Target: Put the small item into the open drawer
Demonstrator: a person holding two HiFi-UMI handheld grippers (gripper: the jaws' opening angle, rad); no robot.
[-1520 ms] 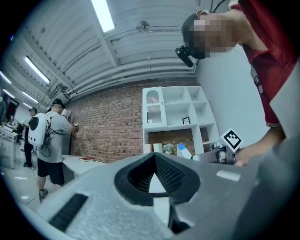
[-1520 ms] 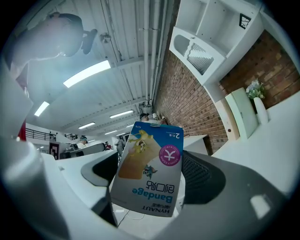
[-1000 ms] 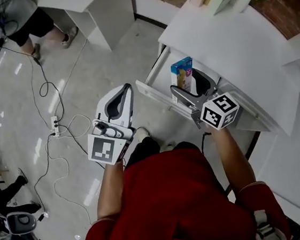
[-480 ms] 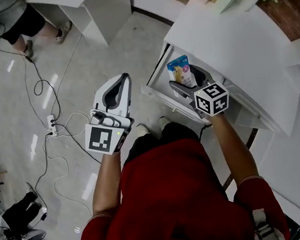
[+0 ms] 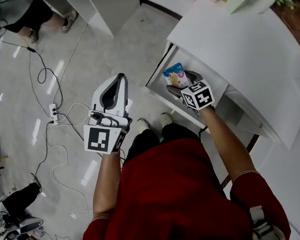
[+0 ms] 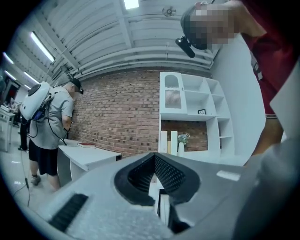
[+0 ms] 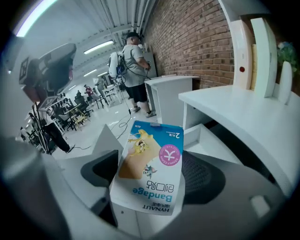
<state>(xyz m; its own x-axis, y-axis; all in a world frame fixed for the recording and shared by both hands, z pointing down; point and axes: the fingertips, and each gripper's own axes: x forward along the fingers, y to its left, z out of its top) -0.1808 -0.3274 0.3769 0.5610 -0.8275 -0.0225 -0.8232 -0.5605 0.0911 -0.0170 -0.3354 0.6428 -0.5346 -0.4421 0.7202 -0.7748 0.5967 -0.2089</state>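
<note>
The white tabletop has its open drawer pulled out from under its front edge. The left gripper hangs over the floor, well apart from the drawer, its jaws pressed together on nothing. The right gripper is clamped on a blue-and-white bandage box, held over the drawer near its front edge.

The bandage box bears the only readable print, upside down in the right gripper view. "HYNAUT" stands in small dark letters at its near edge, and blue "Bandage" lies just beyond, beside Chinese characters. A white "2" sits on its far blue band. Finer print is too small to read.
</note>
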